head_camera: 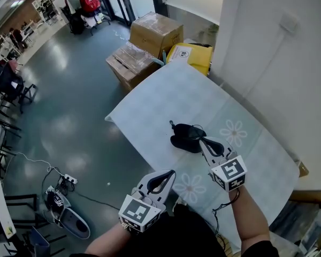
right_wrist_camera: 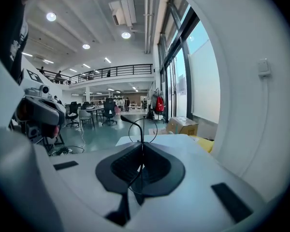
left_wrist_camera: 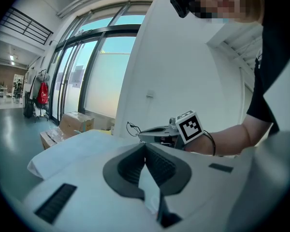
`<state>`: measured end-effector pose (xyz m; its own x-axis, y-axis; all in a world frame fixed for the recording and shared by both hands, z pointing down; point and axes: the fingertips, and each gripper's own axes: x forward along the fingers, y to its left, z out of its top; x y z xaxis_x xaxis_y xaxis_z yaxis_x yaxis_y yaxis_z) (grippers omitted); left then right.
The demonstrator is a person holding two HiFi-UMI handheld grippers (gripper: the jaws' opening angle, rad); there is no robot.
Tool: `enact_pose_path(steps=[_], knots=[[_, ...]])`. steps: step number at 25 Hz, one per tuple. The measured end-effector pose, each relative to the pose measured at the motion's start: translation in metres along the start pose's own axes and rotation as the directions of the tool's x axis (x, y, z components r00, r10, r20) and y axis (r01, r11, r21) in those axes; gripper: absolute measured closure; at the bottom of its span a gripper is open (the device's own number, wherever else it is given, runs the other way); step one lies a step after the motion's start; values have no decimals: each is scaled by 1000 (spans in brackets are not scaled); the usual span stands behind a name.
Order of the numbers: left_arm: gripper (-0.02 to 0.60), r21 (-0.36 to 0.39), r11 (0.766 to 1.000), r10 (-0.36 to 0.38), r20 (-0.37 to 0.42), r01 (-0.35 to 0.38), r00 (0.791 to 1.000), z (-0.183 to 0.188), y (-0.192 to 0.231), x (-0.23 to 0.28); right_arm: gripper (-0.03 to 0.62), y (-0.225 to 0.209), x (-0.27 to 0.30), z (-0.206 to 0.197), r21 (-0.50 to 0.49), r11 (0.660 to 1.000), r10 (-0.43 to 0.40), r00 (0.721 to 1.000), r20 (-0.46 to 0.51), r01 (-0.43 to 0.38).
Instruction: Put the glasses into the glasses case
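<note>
A black glasses case lies in the middle of the table with the white flowered cloth. My right gripper is at the case's near right side, shut on thin black wire glasses. One lens ring and a temple stick up past its tips. From the left gripper view the glasses show as thin wire at the right gripper's tip. My left gripper hovers near the table's front edge, short of the case, shut with nothing in it.
Cardboard boxes and a yellow box stand on the floor beyond the table's far end. A white wall runs along the table's right side. A power strip with cables lies on the floor at the left.
</note>
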<state>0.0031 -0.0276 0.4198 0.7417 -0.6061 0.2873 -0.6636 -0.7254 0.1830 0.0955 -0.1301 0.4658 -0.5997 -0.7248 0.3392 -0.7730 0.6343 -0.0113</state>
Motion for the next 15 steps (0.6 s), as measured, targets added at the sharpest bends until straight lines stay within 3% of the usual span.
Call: enact_pose_path(steps=[15], knots=[[555, -26, 996, -85, -60, 83, 995, -29, 26, 16, 566, -9, 49, -65, 3, 1000, 23, 982, -188, -23]])
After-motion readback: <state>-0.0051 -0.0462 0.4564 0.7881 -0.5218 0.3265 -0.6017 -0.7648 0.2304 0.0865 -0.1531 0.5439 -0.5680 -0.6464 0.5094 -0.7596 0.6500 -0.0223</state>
